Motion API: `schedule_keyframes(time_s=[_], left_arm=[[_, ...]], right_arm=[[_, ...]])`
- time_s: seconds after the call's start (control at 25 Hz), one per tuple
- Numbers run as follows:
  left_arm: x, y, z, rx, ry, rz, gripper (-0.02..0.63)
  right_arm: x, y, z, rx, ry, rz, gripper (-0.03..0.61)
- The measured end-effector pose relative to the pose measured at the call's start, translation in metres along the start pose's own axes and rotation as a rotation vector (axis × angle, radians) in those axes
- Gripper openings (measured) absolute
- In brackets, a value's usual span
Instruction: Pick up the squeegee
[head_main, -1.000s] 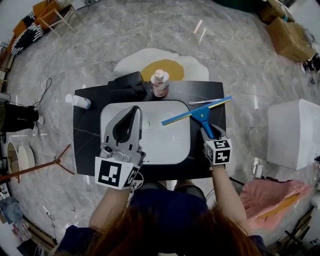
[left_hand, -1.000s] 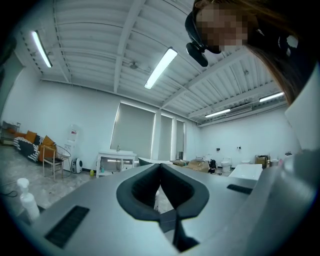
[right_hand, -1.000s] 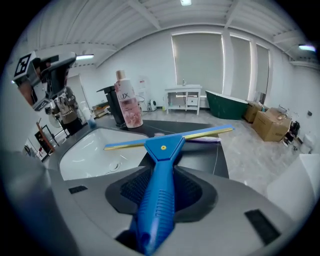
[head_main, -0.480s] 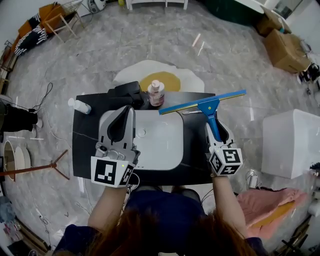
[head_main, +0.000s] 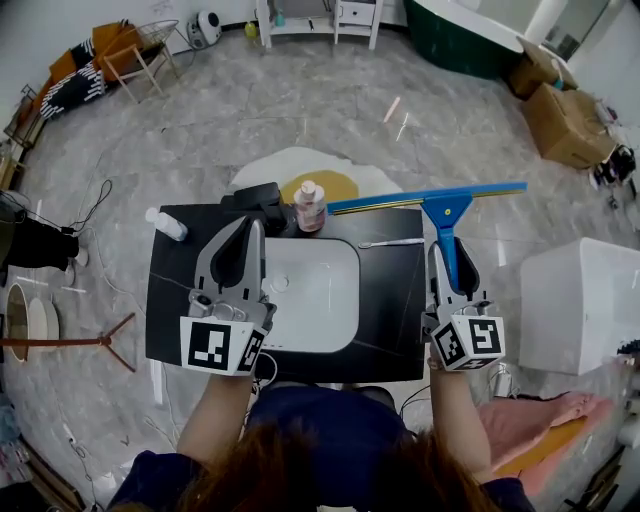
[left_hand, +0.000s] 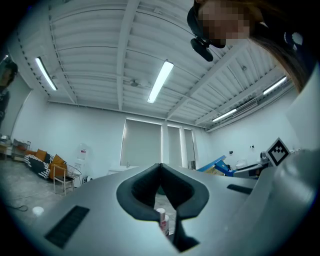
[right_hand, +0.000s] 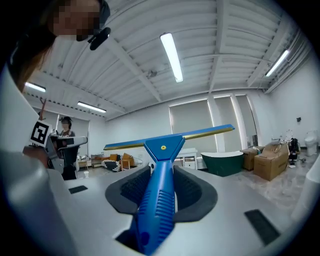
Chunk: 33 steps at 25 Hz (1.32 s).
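The squeegee (head_main: 445, 215) is blue, with a long blade and a ribbed handle. In the head view it hangs in the air over the far right corner of the black counter (head_main: 395, 300), blade crosswise. My right gripper (head_main: 449, 252) is shut on its handle. In the right gripper view the handle (right_hand: 160, 200) runs out between the jaws, and the blade (right_hand: 170, 139) stands level against the room. My left gripper (head_main: 249, 224) hovers over the left side of the white sink (head_main: 320, 310), jaws shut with nothing in them. In the left gripper view its tips (left_hand: 160, 165) meet.
On the counter's far edge stand a pink-and-white bottle (head_main: 309, 205) and a black object (head_main: 255, 198). A white bottle (head_main: 165, 225) lies at the left corner, and a thin metal tool (head_main: 392, 242) lies behind the sink. A white box (head_main: 580, 300) stands to the right.
My right gripper has lifted the squeegee off the sink and swung it up and away, so the blade now sits level. My left gripper has risen a little.
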<state>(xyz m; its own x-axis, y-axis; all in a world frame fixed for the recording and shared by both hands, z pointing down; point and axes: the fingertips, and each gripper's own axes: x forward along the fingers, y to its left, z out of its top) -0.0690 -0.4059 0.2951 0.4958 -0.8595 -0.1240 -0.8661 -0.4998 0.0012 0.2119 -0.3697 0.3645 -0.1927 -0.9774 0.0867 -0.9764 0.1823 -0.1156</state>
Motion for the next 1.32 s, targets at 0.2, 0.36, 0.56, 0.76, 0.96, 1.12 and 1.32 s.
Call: schedule_keyframes(time_s=[0.2,0.36,0.56,0.76,0.96,1.12,1.32], left_arm=[[-0.007,-0.006,0.008,0.006,-0.011,0.007,0.018],[-0.013,-0.007,0.014,0.012,-0.016,0.015,0.018],[-0.019,-0.01,0.017,0.015,-0.023,0.02,0.018],[-0.025,-0.015,0.018,0.013,-0.024,0.017,0.018],[-0.03,-0.021,0.02,0.013,-0.03,0.01,0.018],[-0.032,-0.025,0.022,0.014,-0.033,0.006,0.018],[-0.035,-0.029,0.023,0.007,-0.038,0.002,0.018]], right_arm=[[-0.017,0.001,0.029,-0.005,-0.099,-0.001,0.158],[-0.025,0.003,0.046,-0.018,-0.145,0.008,0.158],[-0.034,0.003,0.056,-0.01,-0.176,0.008,0.157],[-0.045,0.005,0.062,-0.01,-0.19,0.004,0.158],[-0.053,0.006,0.062,-0.007,-0.195,-0.001,0.158],[-0.059,0.006,0.061,-0.01,-0.193,-0.004,0.158],[-0.064,0.006,0.061,-0.024,-0.183,-0.008,0.158]])
